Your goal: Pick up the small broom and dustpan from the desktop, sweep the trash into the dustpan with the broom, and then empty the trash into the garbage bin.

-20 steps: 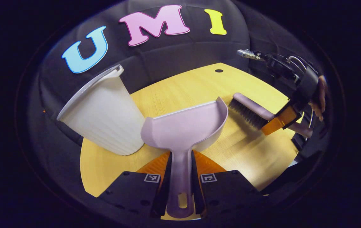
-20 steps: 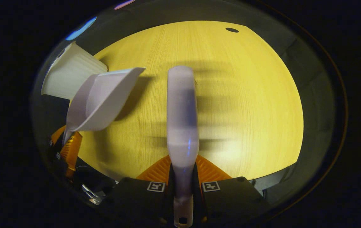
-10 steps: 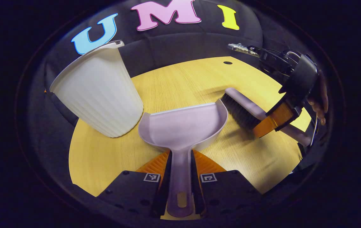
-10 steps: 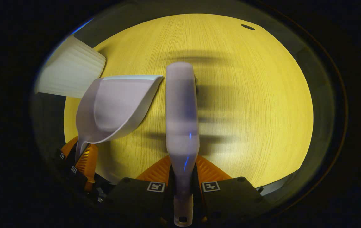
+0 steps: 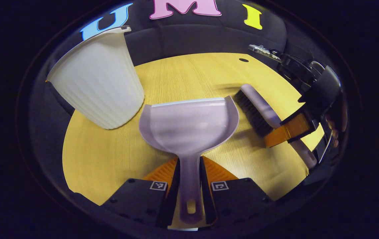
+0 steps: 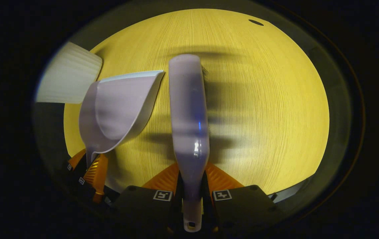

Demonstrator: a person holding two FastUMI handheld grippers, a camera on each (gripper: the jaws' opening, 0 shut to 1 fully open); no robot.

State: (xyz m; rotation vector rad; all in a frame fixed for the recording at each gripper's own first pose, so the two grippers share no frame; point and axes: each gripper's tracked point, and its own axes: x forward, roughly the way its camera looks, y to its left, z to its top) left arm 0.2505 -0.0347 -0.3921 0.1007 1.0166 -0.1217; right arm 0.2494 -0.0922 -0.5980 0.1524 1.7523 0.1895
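Two hand-held grippers, both loaded. Left hand-held gripper [image 5: 189, 186]: fingers clamped on the flat handle of a pale lilac plastic dustpan [image 5: 189, 124], pan mouth facing away, over the yellow wood-grain bench [image 5: 103, 159]. Whether pan touches bench: cannot tell. Right hand-held gripper [image 6: 192, 196]: fingers closed on the handle of a small lilac plastic broom with dark bristles [image 6: 187, 109], pointing forward, bristles down, shadow beneath on bench. Seen from left gripper view: broom [image 5: 259, 111] just right of dustpan's right wall, near but apart; right hand-held gripper [image 5: 287, 131] and a person's hand [image 5: 337, 124] behind it. White ribbed plastic garbage bin [image 5: 98, 83] upright on bench, left of and beyond dustpan, close beside it. Small dark hole [image 5: 243, 60] at far bench edge.
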